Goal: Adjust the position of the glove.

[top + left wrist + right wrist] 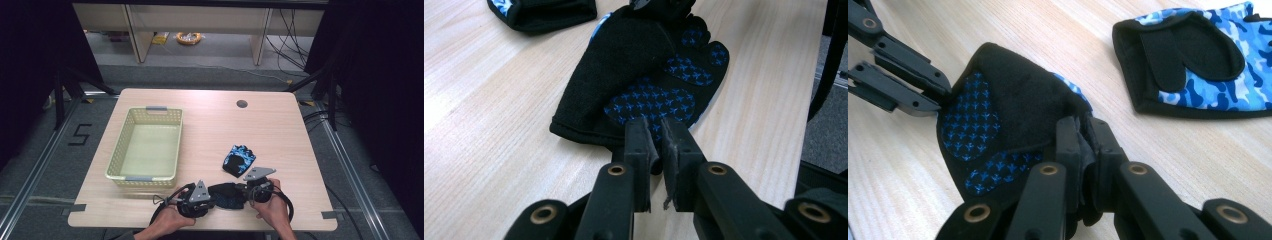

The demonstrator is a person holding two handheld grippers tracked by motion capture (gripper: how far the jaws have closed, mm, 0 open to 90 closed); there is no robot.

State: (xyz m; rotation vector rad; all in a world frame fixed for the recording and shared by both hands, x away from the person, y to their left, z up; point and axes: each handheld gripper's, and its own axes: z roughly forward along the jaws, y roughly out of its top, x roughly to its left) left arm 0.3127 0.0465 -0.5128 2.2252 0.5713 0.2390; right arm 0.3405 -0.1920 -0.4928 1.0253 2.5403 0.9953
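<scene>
1. High view. Held glove point(226, 195): dark, palm side up, stretched between the two tongs at the near edge of the counter point(210, 125). Long axis runs left to right across the person's front. Left tongs point(212, 199) grip its left end, right tongs point(245, 194) its right end; each hand is equally near its own end. Second glove point(239, 160): blue camouflage, lies flat just beyond the held one, apart from it, slightly nearer the right hand. Basket point(145, 177): pale green, stands to the far left, well apart from both gloves, on the left hand's side

2. Left gripper view. Left tongs point(659, 131): jaws closed almost together, a fold of the held glove's point(624, 65) cuff edge pinched between the pads. Glove extends straight away from the jaws, blue-starred palm uppermost, finger end farthest off where the other tongs meet it. Second glove point(544, 10) sits at the upper left corner

3. Right gripper view. Right tongs point(1087, 131): jaws nearly shut, fabric of the held glove point(1013, 95) bunched between them. Left tongs point(943, 97) clamp the opposite edge at upper left. Second glove point(1198, 65) lies to the upper right, strap side up, not touching. Judgement: any carry to the basket runs leftward, along the glove's own long axis, left hand leading
</scene>
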